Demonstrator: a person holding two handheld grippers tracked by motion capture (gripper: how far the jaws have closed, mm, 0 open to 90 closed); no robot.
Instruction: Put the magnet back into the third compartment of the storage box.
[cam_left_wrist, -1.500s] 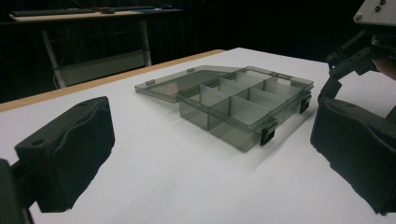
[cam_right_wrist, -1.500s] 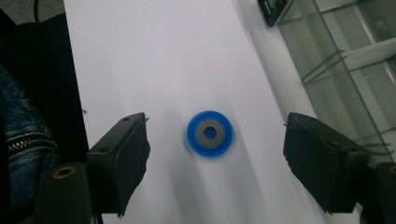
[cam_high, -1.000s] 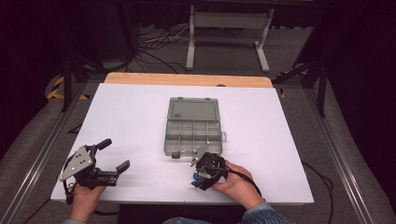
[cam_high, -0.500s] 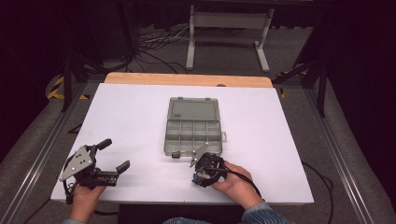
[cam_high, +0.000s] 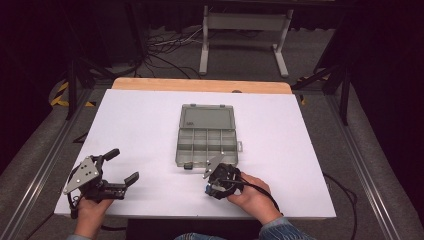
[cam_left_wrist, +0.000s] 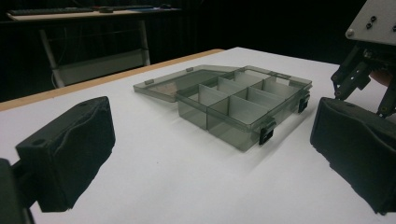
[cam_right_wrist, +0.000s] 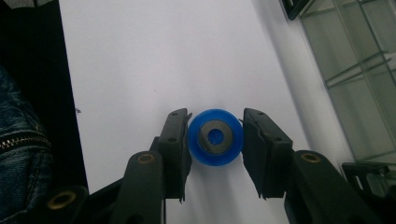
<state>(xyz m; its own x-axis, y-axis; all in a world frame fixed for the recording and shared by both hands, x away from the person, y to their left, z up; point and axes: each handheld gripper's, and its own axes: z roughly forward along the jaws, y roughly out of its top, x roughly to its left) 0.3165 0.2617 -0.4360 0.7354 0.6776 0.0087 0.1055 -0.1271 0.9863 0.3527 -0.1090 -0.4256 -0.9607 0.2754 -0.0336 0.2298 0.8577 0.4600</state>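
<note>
Right gripper (cam_right_wrist: 215, 140) clamps a blue disc (cam_right_wrist: 215, 137) nr the desk's (cam_high: 150, 125) front edge, left gripper (cam_high: 110, 170) idles wide open; next, prob. carry it fwd & drop into an open box (cam_high: 206, 145) compartment.

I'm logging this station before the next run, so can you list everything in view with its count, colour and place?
compartment box: one, clear grey, lid open flat, middle of the table.
blue ring: one, blue with a grey core, between the right claw's jaws, at the table's near edge.
table: one, white top with a wooden far edge.
metal stand: one, pale grey, on the floor beyond the table.
cables: several, dark, on the floor behind the table.
left claw: one, black, open, near left corner.
right claw: one, black, closed on the blue ring.
</note>
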